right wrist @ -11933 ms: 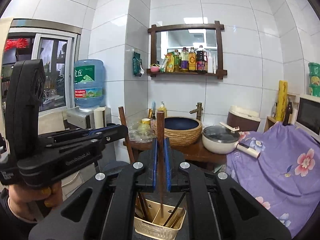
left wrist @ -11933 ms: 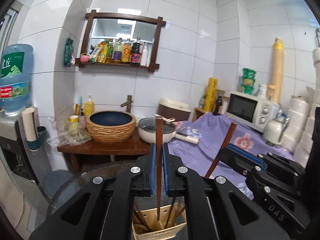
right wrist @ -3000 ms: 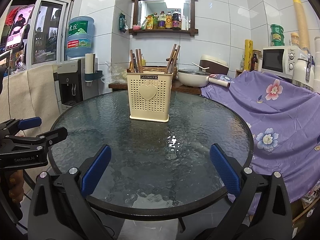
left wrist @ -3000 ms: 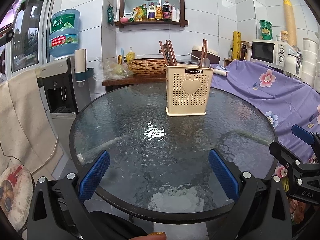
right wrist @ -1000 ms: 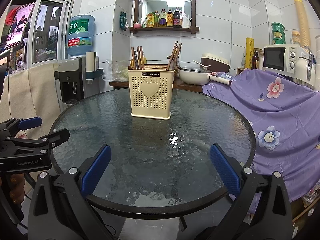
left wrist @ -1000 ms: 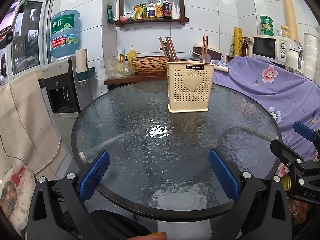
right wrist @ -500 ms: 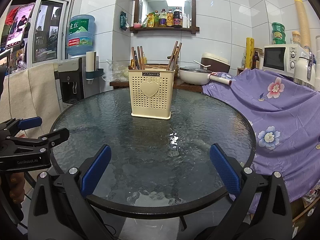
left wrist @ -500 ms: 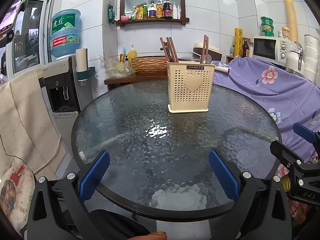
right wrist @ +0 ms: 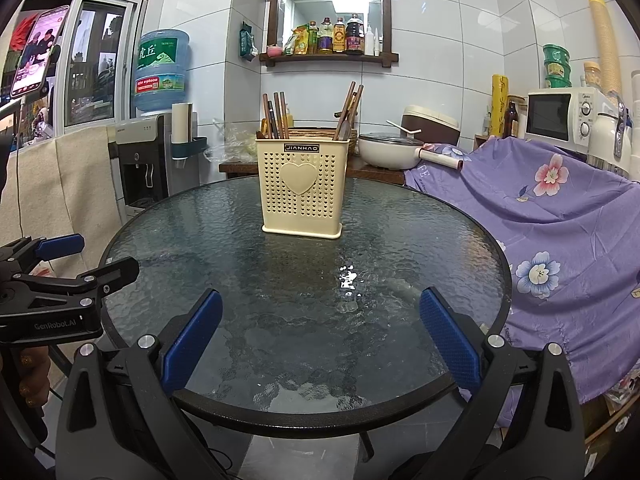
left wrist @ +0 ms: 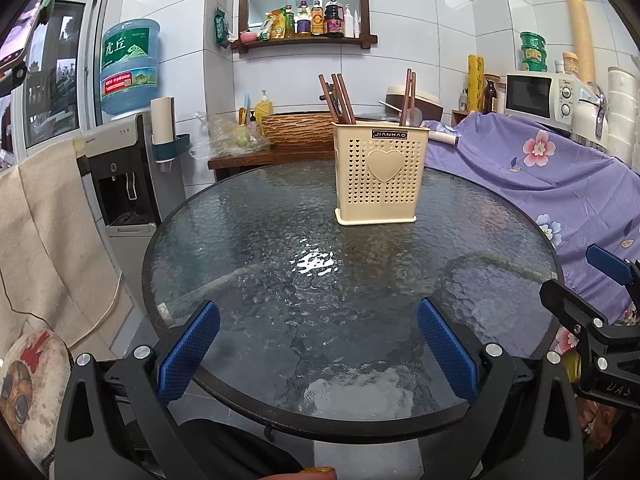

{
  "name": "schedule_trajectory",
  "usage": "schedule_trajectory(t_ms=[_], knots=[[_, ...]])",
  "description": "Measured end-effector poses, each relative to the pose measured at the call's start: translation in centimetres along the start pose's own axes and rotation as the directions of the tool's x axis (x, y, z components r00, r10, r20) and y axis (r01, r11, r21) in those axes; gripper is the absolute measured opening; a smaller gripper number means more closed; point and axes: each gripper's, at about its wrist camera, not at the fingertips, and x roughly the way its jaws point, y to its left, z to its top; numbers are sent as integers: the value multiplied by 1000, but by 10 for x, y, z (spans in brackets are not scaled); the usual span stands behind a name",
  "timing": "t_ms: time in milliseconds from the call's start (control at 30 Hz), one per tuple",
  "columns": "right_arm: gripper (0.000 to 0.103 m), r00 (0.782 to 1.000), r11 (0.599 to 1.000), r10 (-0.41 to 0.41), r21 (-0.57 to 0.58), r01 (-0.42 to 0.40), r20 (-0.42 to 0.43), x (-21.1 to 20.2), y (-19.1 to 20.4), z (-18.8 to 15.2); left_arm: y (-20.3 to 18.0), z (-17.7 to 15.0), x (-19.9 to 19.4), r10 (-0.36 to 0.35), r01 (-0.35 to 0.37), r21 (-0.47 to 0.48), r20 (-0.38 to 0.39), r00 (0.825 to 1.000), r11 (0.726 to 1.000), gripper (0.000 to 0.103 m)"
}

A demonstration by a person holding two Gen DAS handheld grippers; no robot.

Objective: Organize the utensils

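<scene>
Nearest the cameras, two hand-held grippers hover side by side at the near edge of a round glass counter. The left hand-held gripper has its blue-padded fingers spread wide apart and holds nothing. The right hand-held gripper is likewise spread wide and empty. Each is visible at the margin of the other's view.

The glass between the grippers and the middle of the counter is bare, apart from a bright light reflection, so nothing stands in the way of a straight reach forward.

Beyond the centre, well apart from both grippers, stands the utensil holder, a cream perforated plastic box with a raised heart on its front, upright on the counter. It lies ahead and slightly right of the left gripper, and ahead and slightly left of the right gripper; neither looks clearly nearer. Dark wooden utensils stick up from its left side, long axes nearly vertical, and another cluster leans in its right side beside what looks like a spoon. No utensil lies loose on the glass, so the sorting appears complete.

Farther back are a wooden side table with a woven basin, a water dispenser, a purple flowered cloth, a microwave, and a wall shelf of bottles.
</scene>
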Motion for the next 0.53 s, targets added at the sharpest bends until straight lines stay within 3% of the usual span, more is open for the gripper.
schedule_trajectory(t_ms=[533], knots=[[97,1000,1000,3,0,-3,-2,0,0,0,-1,-2,0,-23,23,-9,4,1000,1000,97]])
